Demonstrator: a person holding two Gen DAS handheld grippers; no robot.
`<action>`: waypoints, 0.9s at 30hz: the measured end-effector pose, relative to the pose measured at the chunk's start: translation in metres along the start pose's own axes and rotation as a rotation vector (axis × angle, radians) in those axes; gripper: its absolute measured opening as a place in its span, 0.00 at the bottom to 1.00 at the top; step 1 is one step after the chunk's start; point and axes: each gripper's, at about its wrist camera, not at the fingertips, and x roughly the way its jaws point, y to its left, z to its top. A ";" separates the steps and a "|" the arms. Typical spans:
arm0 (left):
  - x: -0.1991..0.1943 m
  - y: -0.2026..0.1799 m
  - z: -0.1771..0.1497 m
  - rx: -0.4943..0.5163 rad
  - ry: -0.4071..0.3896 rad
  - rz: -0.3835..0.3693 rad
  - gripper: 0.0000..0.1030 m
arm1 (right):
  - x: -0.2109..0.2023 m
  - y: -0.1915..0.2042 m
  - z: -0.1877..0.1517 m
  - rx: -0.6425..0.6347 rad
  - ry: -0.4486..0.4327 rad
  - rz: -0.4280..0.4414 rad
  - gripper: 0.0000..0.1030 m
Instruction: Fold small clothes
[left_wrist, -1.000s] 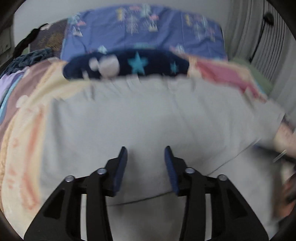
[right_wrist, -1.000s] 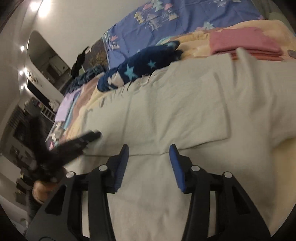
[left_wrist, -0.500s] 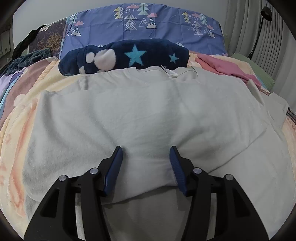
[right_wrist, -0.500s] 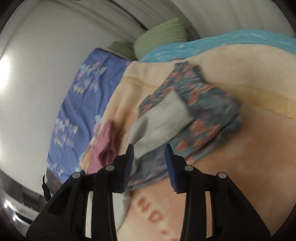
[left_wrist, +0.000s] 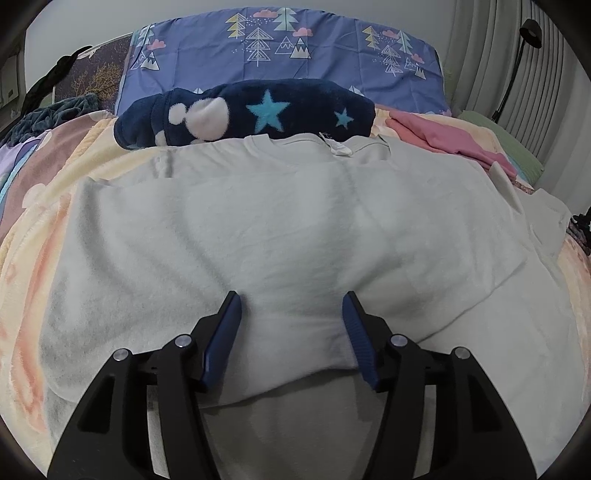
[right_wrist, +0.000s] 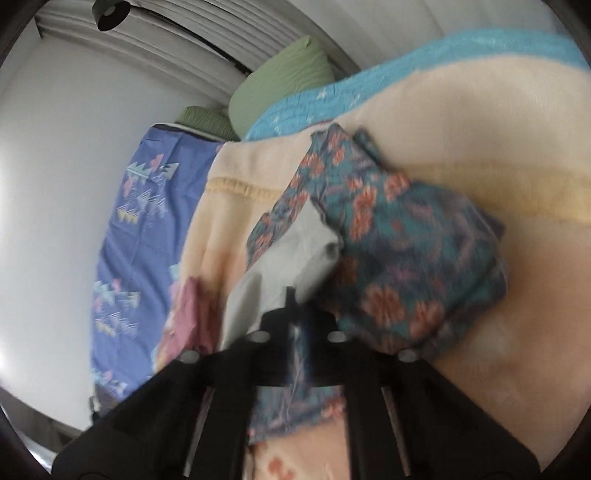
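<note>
Grey shirt (left_wrist: 280, 229) fills our frame's centre on the bed, as before; our left hand-held gripper (left_wrist: 291, 306) is opening wider above it, while our right hand-held gripper (right_wrist: 295, 295), earlier apart, now pinches the shirt's sleeve (right_wrist: 291, 251) beside floral shorts (right_wrist: 406, 258).

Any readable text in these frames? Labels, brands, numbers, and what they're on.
None readable.
White neck tag on the pale grey shirt: too small to tell whether it bears print.
Orange marks on the peach blanket: cut off and blurred, may be letters.
Blue pillowcase: only trees and clouds.
</note>
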 end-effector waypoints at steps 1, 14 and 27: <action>0.000 0.000 0.000 -0.002 -0.001 -0.004 0.57 | -0.002 0.008 -0.003 0.009 -0.016 0.016 0.03; -0.004 0.012 -0.001 -0.063 -0.021 -0.086 0.59 | -0.049 0.250 -0.318 -0.850 0.333 0.636 0.02; -0.015 0.029 0.003 -0.271 -0.049 -0.464 0.60 | 0.023 0.193 -0.430 -0.986 0.637 0.469 0.07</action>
